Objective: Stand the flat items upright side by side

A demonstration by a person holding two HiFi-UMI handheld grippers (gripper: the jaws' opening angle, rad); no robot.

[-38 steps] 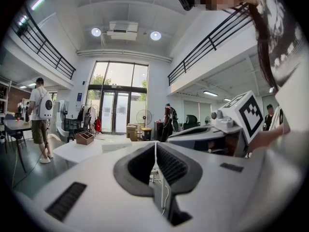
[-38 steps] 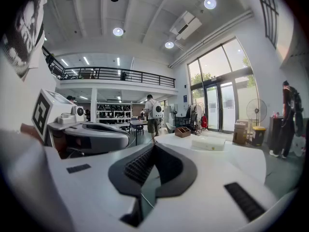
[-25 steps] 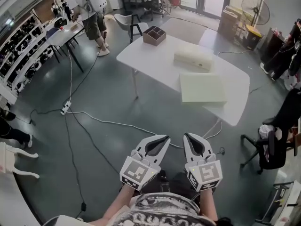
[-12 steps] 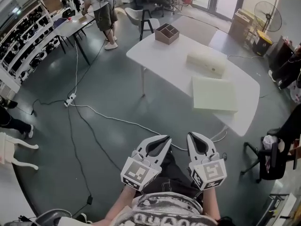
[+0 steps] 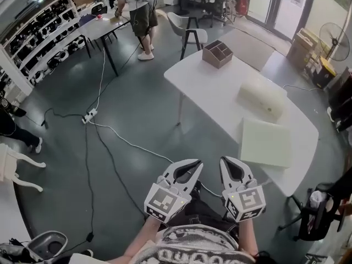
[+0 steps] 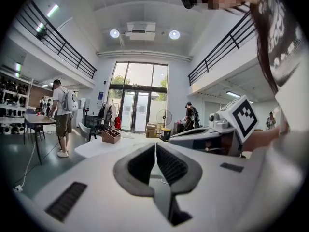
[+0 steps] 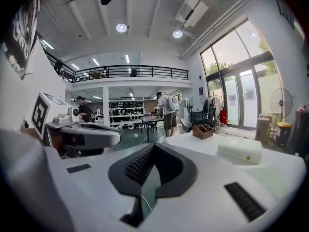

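On the white table [image 5: 212, 87] I see a brown divided box [image 5: 217, 54], its compartments too small to read. My left gripper [image 5: 196, 163] and right gripper [image 5: 225, 160] sit pressed together.

Whether the flat cream slab [image 5: 265, 142] on the white table [image 5: 209, 87] is one piece or a stack is too small to tell, and so is what the brown compartment box [image 5: 217, 54] holds. In the left gripper view the slab is hidden behind that gripper's own body. The hands holding the left gripper [image 5: 193, 164] and right gripper [image 5: 225, 161] are hidden beneath the marker cubes [image 5: 165, 202], and the forearms [image 5: 137, 238] run off the bottom edge. The standing person [image 5: 140, 7] by the dark table [image 5: 104, 26] is cut off at the head by the top edge. Another person [image 5: 14, 131] at the left edge shows only legs and a shoe. The items on the shelves [image 5: 38, 43] are too small to name. The office chair [image 5: 319, 213] is cropped by the right edge.
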